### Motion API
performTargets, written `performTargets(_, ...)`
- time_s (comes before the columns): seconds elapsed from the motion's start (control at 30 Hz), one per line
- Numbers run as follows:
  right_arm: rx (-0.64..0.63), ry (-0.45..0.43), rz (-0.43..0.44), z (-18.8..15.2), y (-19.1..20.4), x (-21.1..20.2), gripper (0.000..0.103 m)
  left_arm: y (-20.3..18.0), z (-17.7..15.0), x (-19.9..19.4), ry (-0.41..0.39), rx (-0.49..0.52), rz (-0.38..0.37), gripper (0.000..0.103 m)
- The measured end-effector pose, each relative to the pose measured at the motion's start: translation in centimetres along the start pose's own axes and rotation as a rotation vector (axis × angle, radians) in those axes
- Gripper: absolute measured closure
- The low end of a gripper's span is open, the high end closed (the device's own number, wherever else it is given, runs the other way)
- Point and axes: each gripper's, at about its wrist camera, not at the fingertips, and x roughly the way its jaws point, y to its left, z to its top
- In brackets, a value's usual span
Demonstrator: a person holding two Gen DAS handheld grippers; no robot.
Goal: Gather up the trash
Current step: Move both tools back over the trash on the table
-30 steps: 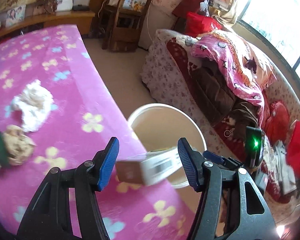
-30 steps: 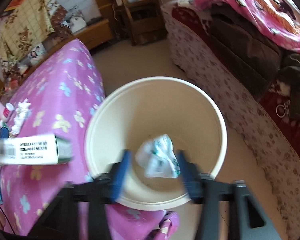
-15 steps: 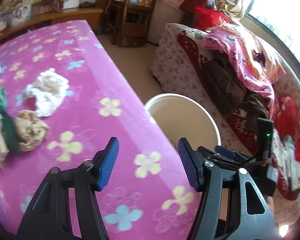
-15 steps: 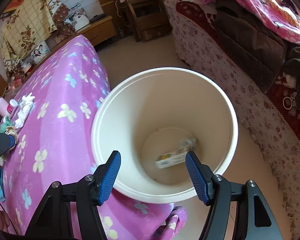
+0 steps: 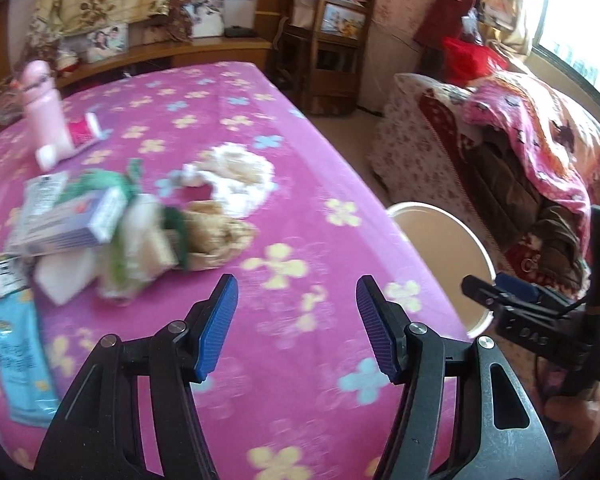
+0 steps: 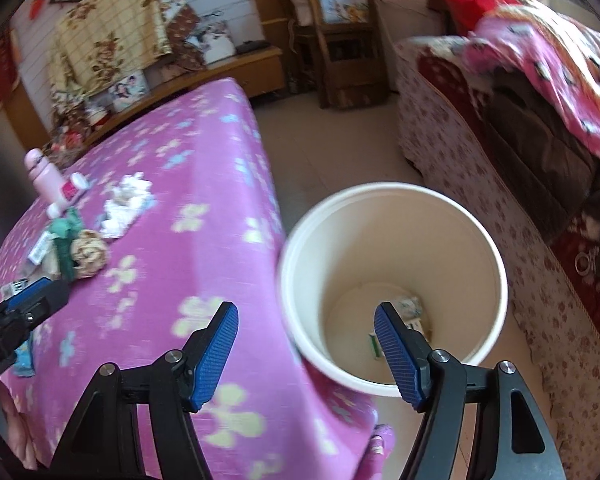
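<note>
A cream bin (image 6: 392,200) stands on the floor beside the pink flowered table (image 6: 204,168), with a small box and a crumpled wrapper (image 6: 410,312) at its bottom. My right gripper (image 6: 306,312) hovers over the table's edge and the bin's rim; its jaws are opening with nothing between them. My left gripper (image 5: 296,284) is open and empty above the tablecloth, short of a trash pile: white tissue (image 5: 236,176), tan crumpled paper (image 5: 216,236), a box (image 5: 68,220) and a blue packet (image 5: 18,356).
A pink bottle (image 5: 44,100) and a small tube stand at the table's far left. A sofa heaped with blankets (image 5: 532,128) runs to the right of the bin (image 5: 460,248). A wooden shelf (image 6: 340,40) stands at the back wall.
The box left my left gripper and the wrapper left my right one; both now lie in the bin. My left gripper swung back over the table toward the pile. My right gripper rose and widened.
</note>
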Motion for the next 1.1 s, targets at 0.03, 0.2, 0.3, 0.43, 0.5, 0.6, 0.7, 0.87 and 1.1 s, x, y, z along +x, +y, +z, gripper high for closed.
performTargets(0.03, -0.01, -0.007, 0.006, 0.1, 0.6, -0.2, 0.034, 0.4, -0.1, -0.3, -0.006, -0.002, 0.013, 0.043)
performTargets(0.2, -0.062, -0.027, 0.047, 0.2, 4.4, -1.1, 0.033, 3.3, -0.5, -2.2, -0.035, -0.029, 0.062, 0.043)
performTargets(0.3, -0.1, -0.029, 0.073, 0.2, 6.8, -1.3, 0.032, 4.9, -0.8, -3.2, -0.044, -0.056, 0.082, 0.043)
performTargets(0.43, -0.151, -0.03, 0.104, -0.2, 9.7, -1.5, 0.032, 7.1, -1.5, -4.7, -0.052, -0.087, 0.101, 0.043)
performTargets(0.5, -0.173, -0.03, 0.118, -0.4, 11.1, -1.5, 0.032, 8.3, -1.9, -5.7, -0.064, -0.097, 0.122, 0.043)
performTargets(0.6, -0.197, -0.031, 0.139, -0.5, 13.1, -1.6, 0.032, 9.9, -2.3, -6.9, -0.084, -0.114, 0.154, 0.043)
performTargets(0.7, -0.217, -0.033, 0.159, -0.5, 14.7, -1.6, 0.032, 11.2, -2.6, -8.0, -0.103, -0.13, 0.177, 0.043)
performTargets(0.87, -0.262, -0.029, 0.184, -0.8, 17.5, -1.6, 0.031, 13.4, -3.2, -9.3, -0.126, -0.159, 0.211, 0.043)
performTargets(1.1, -0.317, -0.012, 0.205, -1.5, 20.3, -1.0, 0.031, 16.2, -4.2, -10.1, -0.111, -0.203, 0.208, 0.043)
